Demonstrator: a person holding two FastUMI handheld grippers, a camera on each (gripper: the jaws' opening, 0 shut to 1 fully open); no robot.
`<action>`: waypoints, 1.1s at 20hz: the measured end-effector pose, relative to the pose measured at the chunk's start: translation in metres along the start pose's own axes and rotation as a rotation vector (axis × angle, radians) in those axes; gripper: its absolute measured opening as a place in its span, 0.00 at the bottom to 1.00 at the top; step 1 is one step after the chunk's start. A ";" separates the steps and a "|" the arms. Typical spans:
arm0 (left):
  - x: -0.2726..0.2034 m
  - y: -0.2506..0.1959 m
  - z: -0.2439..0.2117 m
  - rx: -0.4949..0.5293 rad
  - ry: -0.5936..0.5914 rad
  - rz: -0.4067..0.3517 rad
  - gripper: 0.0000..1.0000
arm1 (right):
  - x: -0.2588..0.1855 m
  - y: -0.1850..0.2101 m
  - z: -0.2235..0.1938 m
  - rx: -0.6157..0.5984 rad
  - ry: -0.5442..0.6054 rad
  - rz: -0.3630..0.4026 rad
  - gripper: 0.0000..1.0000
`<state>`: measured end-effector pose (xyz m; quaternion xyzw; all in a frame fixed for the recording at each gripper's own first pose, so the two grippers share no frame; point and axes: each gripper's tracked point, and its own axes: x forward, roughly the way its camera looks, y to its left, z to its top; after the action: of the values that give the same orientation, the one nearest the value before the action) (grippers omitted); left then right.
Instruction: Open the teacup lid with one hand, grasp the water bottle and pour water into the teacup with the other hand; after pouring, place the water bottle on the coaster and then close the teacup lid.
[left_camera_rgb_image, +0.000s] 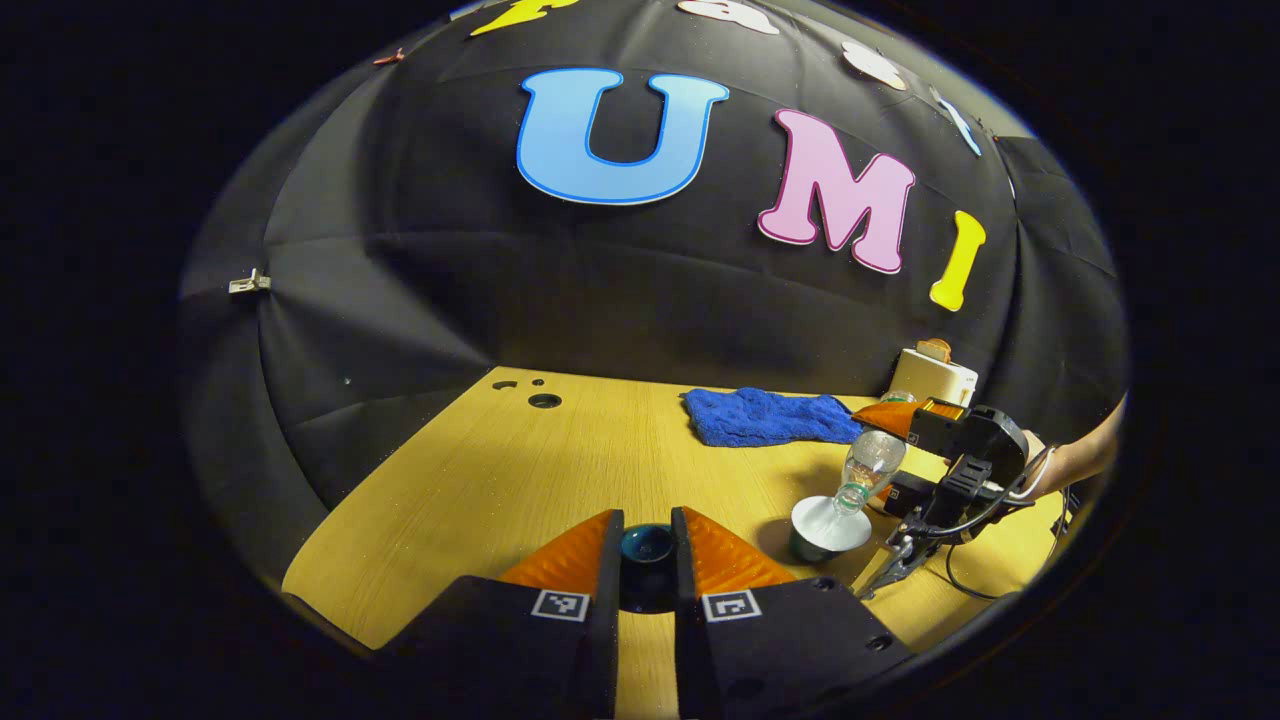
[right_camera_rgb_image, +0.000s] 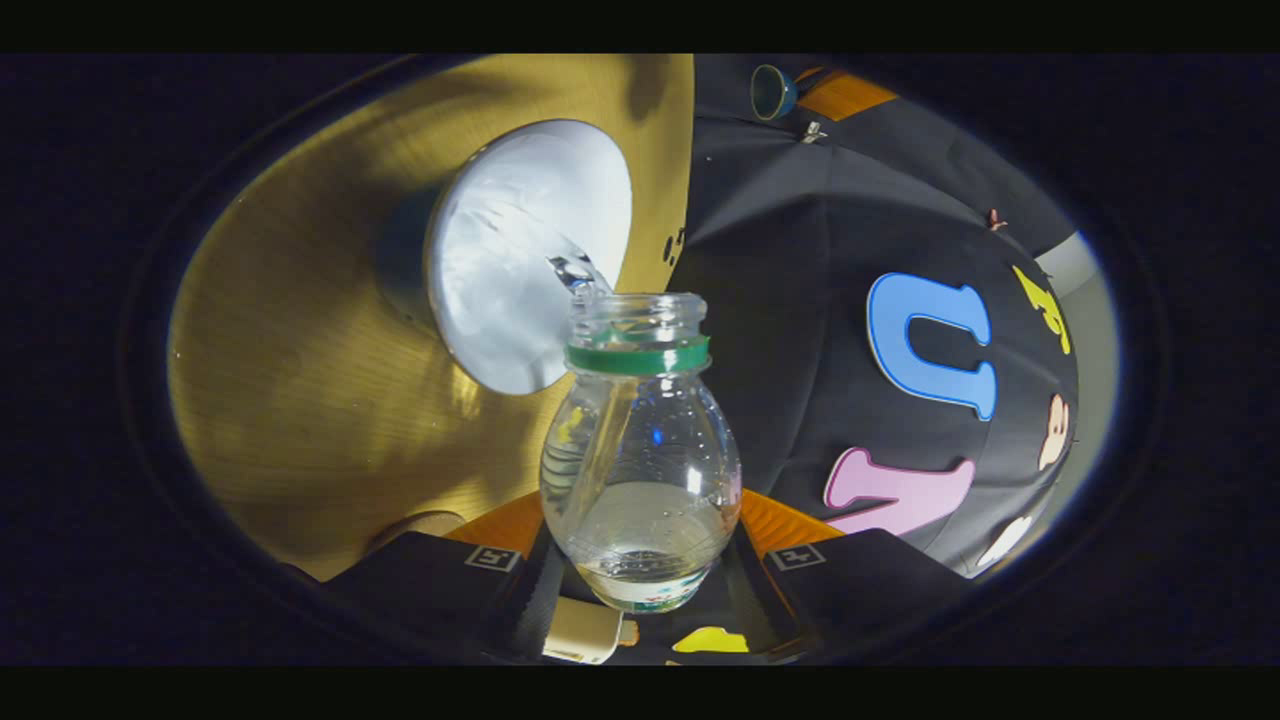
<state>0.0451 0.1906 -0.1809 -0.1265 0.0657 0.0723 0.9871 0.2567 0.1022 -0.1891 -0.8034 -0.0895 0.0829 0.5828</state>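
Observation:
My left gripper (left_camera_rgb_image: 647, 530) is shut on the small dark teacup lid (left_camera_rgb_image: 647, 548), held low over the wooden table (left_camera_rgb_image: 560, 460). To its right stands the teacup (left_camera_rgb_image: 828, 525), dark outside and white inside, uncovered. My right gripper (right_camera_rgb_image: 640, 520) is shut on the clear water bottle (right_camera_rgb_image: 640, 450), which has a green neck ring and no cap. The bottle is tipped with its mouth over the teacup (right_camera_rgb_image: 530, 250), and a thin stream of water (right_camera_rgb_image: 575, 270) runs into it. A little water is left in the bottle. The tilted bottle (left_camera_rgb_image: 872, 462) is also seen in the left gripper view.
A blue cloth (left_camera_rgb_image: 768, 416) lies at the back of the table, with a white appliance (left_camera_rgb_image: 932, 375) to its right. Small holes (left_camera_rgb_image: 543, 400) mark the far left of the tabletop. A person's forearm (left_camera_rgb_image: 1085, 455) reaches in from the right. A cable (left_camera_rgb_image: 965, 585) trails near the right edge.

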 end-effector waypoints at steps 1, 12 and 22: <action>0.001 0.000 -0.001 0.001 0.001 -0.001 0.27 | 0.000 -0.002 0.001 -0.023 -0.008 -0.010 0.74; 0.002 -0.008 0.000 0.005 0.000 -0.017 0.27 | 0.004 -0.016 0.013 -0.167 -0.098 -0.039 0.74; -0.005 -0.006 0.000 0.031 -0.002 -0.009 0.27 | 0.003 -0.028 0.017 -0.260 -0.142 -0.062 0.74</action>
<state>0.0412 0.1846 -0.1785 -0.1117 0.0654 0.0669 0.9893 0.2543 0.1274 -0.1677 -0.8612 -0.1654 0.1092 0.4681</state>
